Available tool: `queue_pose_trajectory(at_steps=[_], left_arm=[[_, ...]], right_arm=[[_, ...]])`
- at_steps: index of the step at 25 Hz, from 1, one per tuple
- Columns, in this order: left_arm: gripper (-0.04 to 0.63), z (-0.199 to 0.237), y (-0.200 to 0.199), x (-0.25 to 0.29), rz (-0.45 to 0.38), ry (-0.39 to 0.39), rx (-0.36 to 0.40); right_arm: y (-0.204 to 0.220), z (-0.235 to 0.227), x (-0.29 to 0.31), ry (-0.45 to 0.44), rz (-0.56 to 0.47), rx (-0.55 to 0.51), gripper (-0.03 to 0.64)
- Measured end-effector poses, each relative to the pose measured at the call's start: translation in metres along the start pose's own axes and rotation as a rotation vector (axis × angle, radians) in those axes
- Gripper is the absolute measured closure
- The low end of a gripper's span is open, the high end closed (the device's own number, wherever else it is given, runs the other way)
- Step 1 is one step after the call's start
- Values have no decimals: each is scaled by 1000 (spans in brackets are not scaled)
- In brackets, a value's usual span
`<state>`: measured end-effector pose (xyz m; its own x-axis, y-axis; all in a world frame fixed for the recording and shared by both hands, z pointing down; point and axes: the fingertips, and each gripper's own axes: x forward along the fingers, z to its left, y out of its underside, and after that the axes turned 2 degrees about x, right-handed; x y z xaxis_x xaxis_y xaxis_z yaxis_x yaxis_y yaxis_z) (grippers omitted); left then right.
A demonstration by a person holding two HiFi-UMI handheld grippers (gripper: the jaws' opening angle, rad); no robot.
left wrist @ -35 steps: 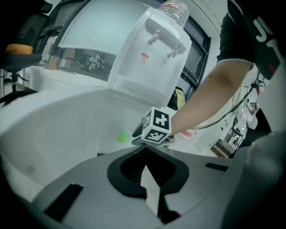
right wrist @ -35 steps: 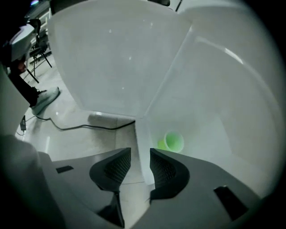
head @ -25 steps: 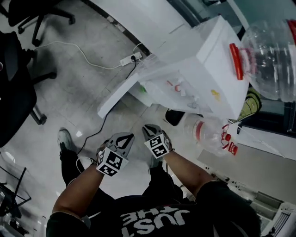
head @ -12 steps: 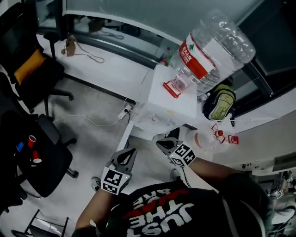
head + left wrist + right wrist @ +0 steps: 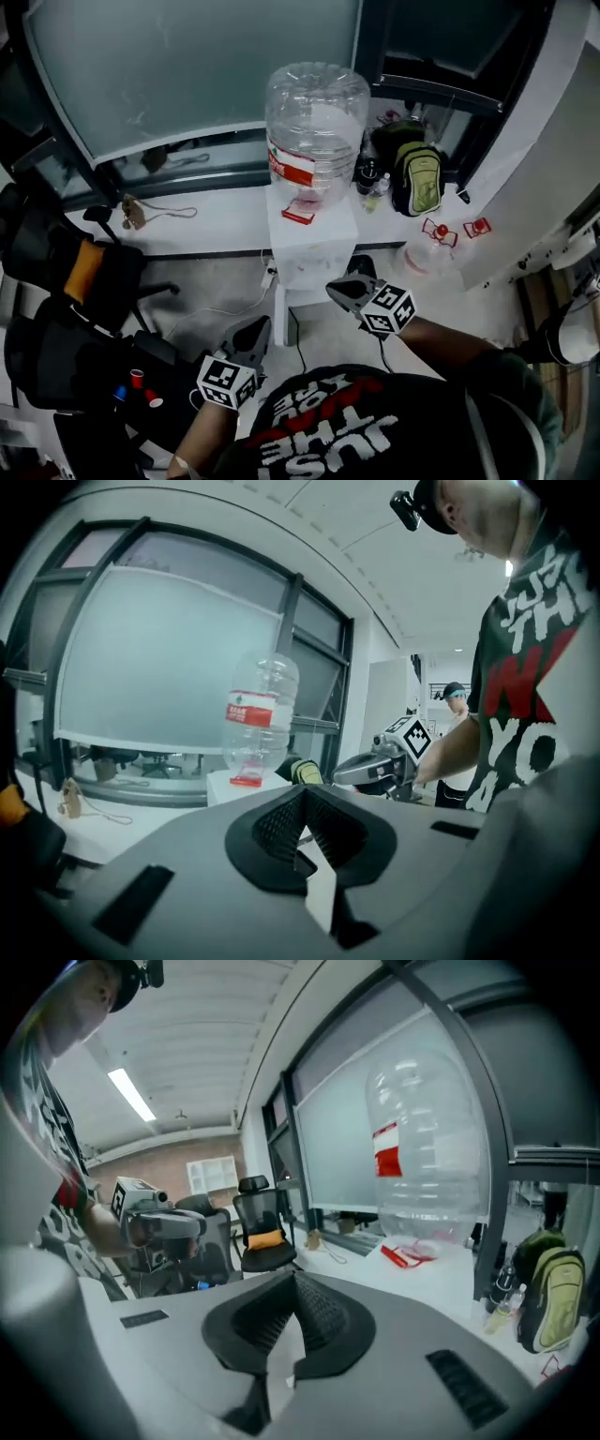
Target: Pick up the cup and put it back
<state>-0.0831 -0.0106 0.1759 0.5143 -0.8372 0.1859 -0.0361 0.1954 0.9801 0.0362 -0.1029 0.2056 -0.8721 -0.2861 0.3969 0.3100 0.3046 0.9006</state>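
I make out no cup for certain in any view. Two small red things point(image 5: 137, 378) lie on a black chair at the lower left; they are too small to name. My left gripper point(image 5: 251, 330) is held low in front of the person's body, jaws shut and empty, as the left gripper view point(image 5: 302, 794) also shows. My right gripper point(image 5: 345, 289) hangs just before the white water dispenser point(image 5: 314, 246), shut with nothing between its pads point(image 5: 295, 1281). A large clear bottle point(image 5: 316, 122) stands on top of the dispenser.
A green backpack point(image 5: 418, 178) and small bottles sit on the white ledge point(image 5: 216, 223) right of the dispenser. An empty water jug point(image 5: 424, 257) lies on the floor. Black office chairs point(image 5: 89, 272) crowd the left. A cable point(image 5: 230, 307) trails over the floor.
The head view has swung up from the floor to the window wall, so the dispenser now stands upright in the middle. Both grippers stay low in front of the body.
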Motion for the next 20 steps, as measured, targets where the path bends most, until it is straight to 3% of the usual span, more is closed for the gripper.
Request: queue_pose_trajectory(at_steps=[2,5,7,11,14,20], left_arm=[[595,-23,-30,29,-37,-8,-35],[595,-54,-63,68,-114,-41,-149],[595,-72,-79,91,-141,-62,-173],[595,-103,-98,122,-144,-83,-164],[595,-111,-106,121,-138,-93,-117],[595,-101,-113,101,-126,-46,-58]], right_arm=[[-13,-16,-33,-7,-52,-9,583],[-28,-37,-77,-32,-94,-39,583],[-35,-47,-103,-60,-102,-59,583],[-39,-63,-141,-100,-103,-57,583],[-45,-63,-152,-113,-125,-46,583],[-65,-50,-149,-59,-186,-26,583]])
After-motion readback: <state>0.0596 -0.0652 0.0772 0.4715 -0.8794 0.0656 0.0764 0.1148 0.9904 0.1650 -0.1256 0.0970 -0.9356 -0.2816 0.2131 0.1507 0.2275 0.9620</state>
